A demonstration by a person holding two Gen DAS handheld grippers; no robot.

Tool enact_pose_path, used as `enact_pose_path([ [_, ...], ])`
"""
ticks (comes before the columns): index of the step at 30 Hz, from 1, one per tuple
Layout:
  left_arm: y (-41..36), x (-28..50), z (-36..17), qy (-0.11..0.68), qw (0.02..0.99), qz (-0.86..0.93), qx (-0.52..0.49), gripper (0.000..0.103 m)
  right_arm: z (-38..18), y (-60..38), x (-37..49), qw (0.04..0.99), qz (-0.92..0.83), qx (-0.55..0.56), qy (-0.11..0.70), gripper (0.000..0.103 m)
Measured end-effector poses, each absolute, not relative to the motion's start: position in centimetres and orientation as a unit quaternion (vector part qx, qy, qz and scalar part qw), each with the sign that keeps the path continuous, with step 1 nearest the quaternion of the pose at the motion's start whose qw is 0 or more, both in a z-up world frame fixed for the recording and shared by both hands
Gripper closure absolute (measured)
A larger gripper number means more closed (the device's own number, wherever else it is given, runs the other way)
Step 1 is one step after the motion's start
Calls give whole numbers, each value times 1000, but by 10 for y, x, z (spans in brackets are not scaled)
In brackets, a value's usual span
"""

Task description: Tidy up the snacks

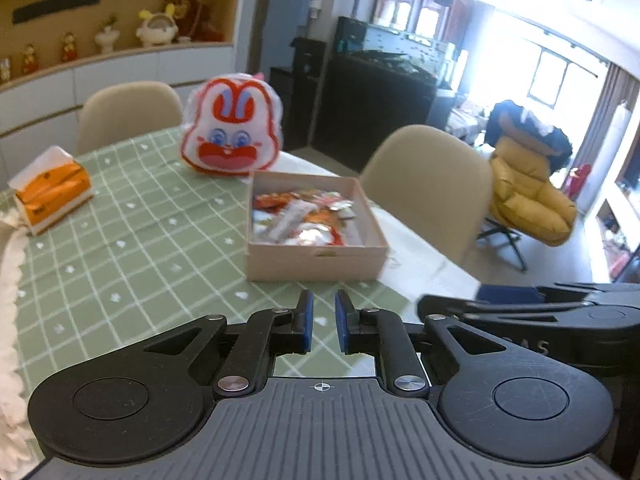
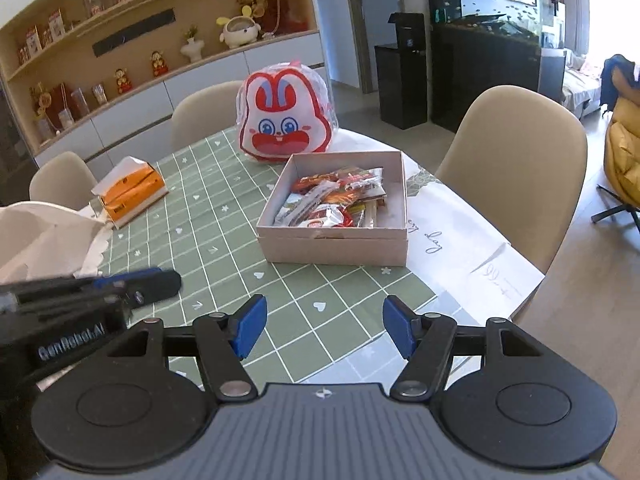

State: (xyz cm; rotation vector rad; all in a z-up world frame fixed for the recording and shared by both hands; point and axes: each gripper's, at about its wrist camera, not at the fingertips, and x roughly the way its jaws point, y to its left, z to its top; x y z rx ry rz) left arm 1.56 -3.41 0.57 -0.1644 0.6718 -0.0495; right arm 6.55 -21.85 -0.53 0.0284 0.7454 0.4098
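Note:
An open beige cardboard box (image 1: pixel 316 254) (image 2: pixel 332 246) stands on the green checked tablecloth (image 1: pixel 140 248). It holds several red, orange and white snack packets (image 1: pixel 304 220) (image 2: pixel 336 200). My left gripper (image 1: pixel 324 312) hovers just in front of the box, shut, with nothing between its blue pads. My right gripper (image 2: pixel 324 324) is also short of the box, open and empty. In the right wrist view the left gripper's fingers (image 2: pixel 160 282) show at the left, blurred.
A rabbit-faced red and white bag (image 1: pixel 232 128) (image 2: pixel 286 120) stands behind the box. An orange tissue pack (image 1: pixel 52 188) (image 2: pixel 130 190) lies at the left. Beige chairs (image 1: pixel 428 176) (image 2: pixel 516 160) ring the table. The table's edge runs close to the box on the right.

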Motion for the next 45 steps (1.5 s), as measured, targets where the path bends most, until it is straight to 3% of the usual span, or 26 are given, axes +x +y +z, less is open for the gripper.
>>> enact_pose_path([
  [45, -54, 12, -1, 363, 930, -17, -54, 87, -15, -222, 61, 905, 196, -1, 377, 38],
])
